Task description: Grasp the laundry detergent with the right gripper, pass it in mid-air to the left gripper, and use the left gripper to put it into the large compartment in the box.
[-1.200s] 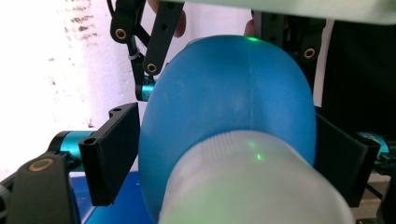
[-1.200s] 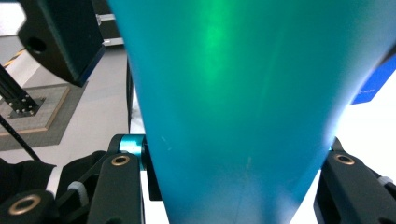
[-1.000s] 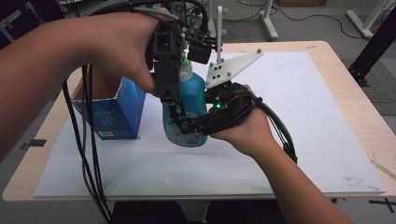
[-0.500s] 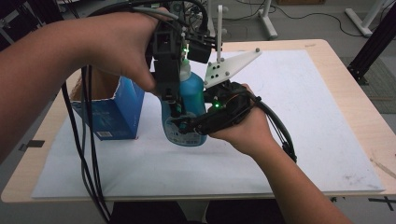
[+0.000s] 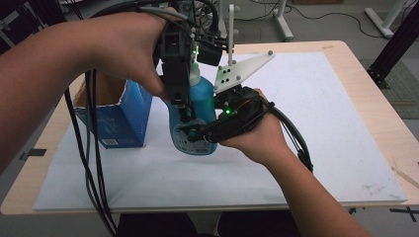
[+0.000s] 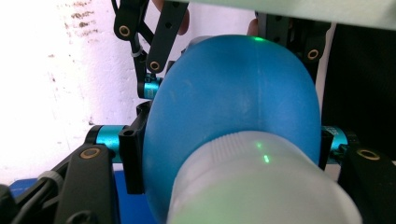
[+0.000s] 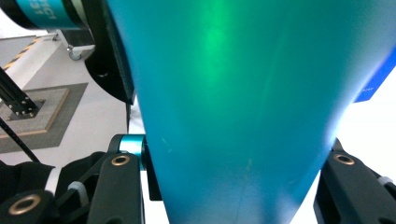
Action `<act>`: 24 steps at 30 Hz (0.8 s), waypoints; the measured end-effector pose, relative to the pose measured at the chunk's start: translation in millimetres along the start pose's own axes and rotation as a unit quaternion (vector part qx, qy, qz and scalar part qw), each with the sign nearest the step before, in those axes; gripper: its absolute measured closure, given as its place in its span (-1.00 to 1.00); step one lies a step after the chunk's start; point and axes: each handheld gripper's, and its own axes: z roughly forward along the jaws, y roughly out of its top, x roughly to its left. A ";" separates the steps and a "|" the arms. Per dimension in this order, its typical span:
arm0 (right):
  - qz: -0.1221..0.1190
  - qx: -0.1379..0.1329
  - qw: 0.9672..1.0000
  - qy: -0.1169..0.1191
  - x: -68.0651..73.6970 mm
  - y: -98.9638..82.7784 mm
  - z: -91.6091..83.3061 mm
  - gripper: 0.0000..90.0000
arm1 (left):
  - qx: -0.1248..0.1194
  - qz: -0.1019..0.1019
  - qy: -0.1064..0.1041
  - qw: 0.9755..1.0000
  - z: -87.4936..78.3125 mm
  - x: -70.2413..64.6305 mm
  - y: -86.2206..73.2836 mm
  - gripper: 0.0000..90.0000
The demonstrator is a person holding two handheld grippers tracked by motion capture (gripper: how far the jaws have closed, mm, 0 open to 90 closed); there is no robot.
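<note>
A blue plastic bottle [image 5: 202,106] with a white cap [image 5: 194,74] stands upright at the middle of the white mat. My left gripper [image 5: 184,111] reaches down from above and is shut on the bottle's upper body. From the right, my right gripper [image 5: 197,136] is shut on the lower body, just above the label. In the left gripper view the cap [image 6: 261,186] and the rounded blue shoulder [image 6: 233,102] sit between the jaws of the left gripper [image 6: 229,149]. In the right gripper view the bottle's wall [image 7: 243,102] spans the gap of the right gripper [image 7: 233,177].
An open-topped blue carton [image 5: 116,116] stands just left of the bottle, under the left forearm. A white mat [image 5: 321,123] covers most of the wooden table [image 5: 385,98]. Black cables [image 5: 94,163] hang from the left gripper across the mat's front left.
</note>
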 end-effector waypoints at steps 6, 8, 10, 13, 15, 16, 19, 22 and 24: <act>0.003 -0.003 1.000 0.004 0.4 -0.7 -0.1 0.04 | 0.000 0.006 0.005 1.000 0.3 -1.7 0.2 -0.17; 0.002 -0.003 1.000 0.004 0.3 -0.7 -0.4 0.02 | -0.002 0.002 0.003 1.000 -0.2 -2.0 0.4 -0.17; 0.003 -0.006 1.000 0.011 0.1 -0.7 -0.7 0.00 | -0.003 0.002 0.001 1.000 -1.0 -2.4 1.1 -0.17; 0.005 -0.019 1.000 0.013 1.3 0.2 -3.4 -0.11 | -0.001 0.004 0.000 1.000 -0.1 -2.6 1.6 -0.17; 0.018 -0.021 0.999 0.020 2.0 0.6 -7.1 -0.23 | 0.002 0.001 -0.001 1.000 -0.1 -2.7 1.1 -0.17; 0.016 -0.015 1.000 0.013 2.3 0.0 -8.8 -0.30 | 0.000 0.004 0.000 1.000 -0.9 -2.4 0.7 -0.17; 0.007 -0.007 1.000 -0.001 2.8 -3.2 -17.2 -0.40 | -0.002 -0.001 -0.003 1.000 -3.8 -1.7 -1.1 -0.17; 0.008 -0.007 1.000 -0.019 2.6 -3.6 -29.6 -0.51 | -0.003 -0.001 -0.001 1.000 -6.3 -1.1 -2.0 -0.17; 0.006 -0.007 1.000 -0.025 1.3 -2.9 -38.3 -0.51 | -0.001 -0.004 0.000 1.000 -7.0 -1.3 -2.6 -0.17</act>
